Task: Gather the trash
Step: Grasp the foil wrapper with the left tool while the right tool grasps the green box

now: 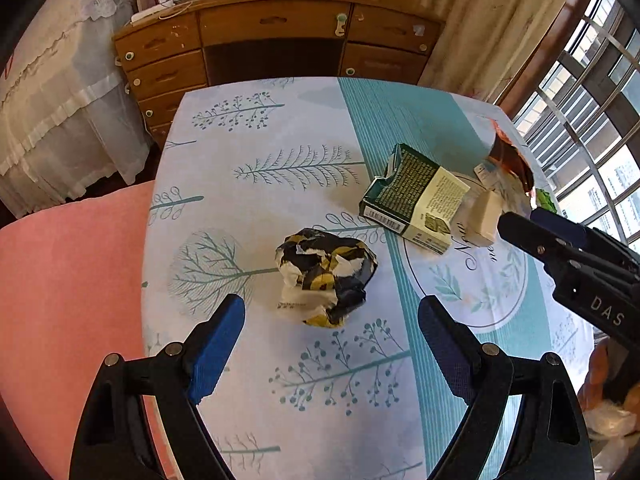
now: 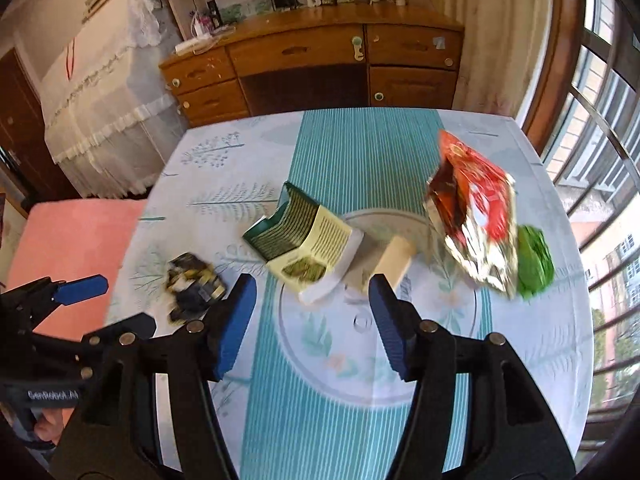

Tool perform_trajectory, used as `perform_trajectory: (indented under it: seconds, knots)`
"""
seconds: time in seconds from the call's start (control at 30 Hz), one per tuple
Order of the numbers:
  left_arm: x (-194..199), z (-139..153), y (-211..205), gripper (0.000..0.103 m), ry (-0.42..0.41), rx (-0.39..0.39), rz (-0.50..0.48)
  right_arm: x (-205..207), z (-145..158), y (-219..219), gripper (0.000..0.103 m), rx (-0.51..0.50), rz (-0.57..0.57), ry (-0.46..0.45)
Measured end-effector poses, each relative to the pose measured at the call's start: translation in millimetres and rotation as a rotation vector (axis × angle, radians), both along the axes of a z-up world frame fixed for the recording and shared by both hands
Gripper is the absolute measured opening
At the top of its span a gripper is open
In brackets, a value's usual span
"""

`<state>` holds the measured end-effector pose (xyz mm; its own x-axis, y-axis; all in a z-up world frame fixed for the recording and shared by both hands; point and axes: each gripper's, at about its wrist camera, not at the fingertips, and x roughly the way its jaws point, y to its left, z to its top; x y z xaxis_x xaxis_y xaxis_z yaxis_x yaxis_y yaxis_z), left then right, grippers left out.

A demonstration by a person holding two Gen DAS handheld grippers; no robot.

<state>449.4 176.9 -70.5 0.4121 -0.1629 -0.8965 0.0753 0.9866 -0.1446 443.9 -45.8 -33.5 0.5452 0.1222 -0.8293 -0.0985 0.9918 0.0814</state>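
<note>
Table (image 1: 280, 128) under a tree-print cloth with a teal stripe, filling the centre of both views. Trash on it, counted: five pieces.

One crumpled black-yellow-white paper wad (image 1: 326, 278), centre of the left wrist view, just above and between the blue pads; lower left of centre in the right wrist view. One torn green-and-cream carton (image 2: 302, 246), centre, lying open. One small cream box (image 2: 394, 266) just right of the carton, near it. One red foil bag (image 2: 472, 208), upper right, tilted. One green wrapper (image 2: 534, 256), touching the bag's lower right edge.

Left gripper (image 1: 330, 320): jaws wide, nothing between them, apart from the wad. Right gripper (image 2: 312, 306): jaws wide, empty, fingertips just below the carton and the cream box.

One wooden dresser (image 1: 272, 36) across the top. One pink seat (image 1: 72, 280) at left.
</note>
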Motion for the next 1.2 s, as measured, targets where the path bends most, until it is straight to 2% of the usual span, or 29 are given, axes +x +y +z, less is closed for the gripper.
perform_trajectory:
  seconds: [0.17, 0.4, 0.5, 0.6, 0.8, 1.03, 1.1, 1.2]
  knots:
    - [34, -33, -7, 0.089, 0.044, 0.022, -0.029, 60, -30, 10, 0.057, -0.068, 0.049, 0.053]
    - [65, -67, -11, 0.077, 0.107, 0.016, -0.074, 111, -73, 16, 0.058, -0.124, 0.104, 0.139]
    - [73, -71, -8, 0.073, 0.107, -0.011, -0.082, 125, -88, 16, 0.058, -0.127, 0.124, 0.192]
    - [79, -72, -5, 0.067, 0.104, -0.043, -0.090, 135, -101, 15, 0.058, -0.060, 0.134, 0.238]
    - [90, -74, 12, 0.065, 0.109, -0.084, -0.058, 135, -109, 19, 0.058, 0.042, 0.139, 0.283]
    - [88, -72, 21, 0.065, 0.123, -0.096, -0.047, 111, -114, 39, 0.056, 0.061, 0.202, 0.360]
    - [83, -73, 21, 0.066, 0.124, -0.097, -0.054, 101, -114, 40, 0.056, 0.054, 0.202, 0.358]
    - [73, -73, 19, 0.066, 0.118, -0.092, -0.069, 90, -116, 35, 0.056, 0.109, 0.182, 0.373]
